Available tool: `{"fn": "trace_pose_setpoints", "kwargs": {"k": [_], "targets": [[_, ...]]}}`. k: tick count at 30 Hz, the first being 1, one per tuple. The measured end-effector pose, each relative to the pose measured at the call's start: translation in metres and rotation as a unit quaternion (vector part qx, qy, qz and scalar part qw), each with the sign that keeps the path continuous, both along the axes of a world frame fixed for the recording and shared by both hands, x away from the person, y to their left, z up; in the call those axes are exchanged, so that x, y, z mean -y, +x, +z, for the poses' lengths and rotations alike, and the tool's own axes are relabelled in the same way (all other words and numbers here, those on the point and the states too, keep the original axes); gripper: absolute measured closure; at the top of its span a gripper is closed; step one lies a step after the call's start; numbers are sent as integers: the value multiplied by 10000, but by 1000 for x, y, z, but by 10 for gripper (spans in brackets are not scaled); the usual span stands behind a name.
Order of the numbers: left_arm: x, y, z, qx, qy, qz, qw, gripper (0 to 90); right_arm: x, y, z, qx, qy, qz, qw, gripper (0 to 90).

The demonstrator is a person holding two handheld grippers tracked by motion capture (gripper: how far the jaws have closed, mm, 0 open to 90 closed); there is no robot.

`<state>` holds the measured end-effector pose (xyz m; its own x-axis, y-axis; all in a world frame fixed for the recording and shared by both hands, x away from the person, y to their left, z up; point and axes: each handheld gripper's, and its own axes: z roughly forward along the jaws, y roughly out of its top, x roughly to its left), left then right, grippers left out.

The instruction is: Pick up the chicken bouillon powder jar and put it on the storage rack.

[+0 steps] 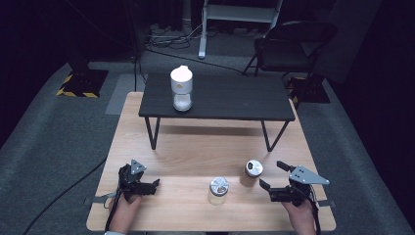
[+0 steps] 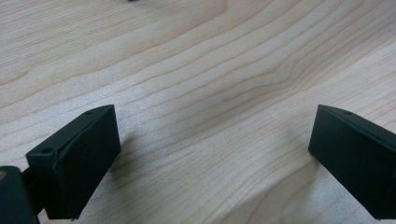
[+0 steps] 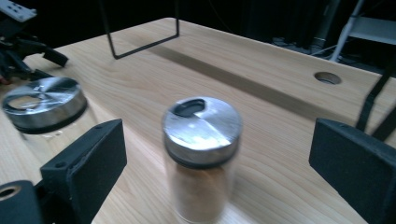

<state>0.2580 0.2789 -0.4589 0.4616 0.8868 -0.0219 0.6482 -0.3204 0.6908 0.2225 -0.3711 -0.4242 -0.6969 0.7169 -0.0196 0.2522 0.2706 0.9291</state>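
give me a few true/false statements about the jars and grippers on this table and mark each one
1. The right gripper is shut on the brown-filled jar. False: its jaws stand open and the jar is between them, untouched.
2. The left gripper is open over bare wood. True.
3. Both shaker jars have metal lids. True: the brown-filled jar and the pale jar.
4. The white grinder stands on the light wooden table. False: it stands on the dark raised shelf.
5. The pale jar lies on its side. False: upright.
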Motion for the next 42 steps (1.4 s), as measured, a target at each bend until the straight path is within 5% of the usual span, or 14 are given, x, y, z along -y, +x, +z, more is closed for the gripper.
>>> {"fn": "trace_pose_setpoints", "kwargs": {"k": [42], "targets": [[-1, 1, 0, -4, 5, -30, 10000, 20, -103, 9, -24, -235, 17, 1111, 9935, 60]]}}
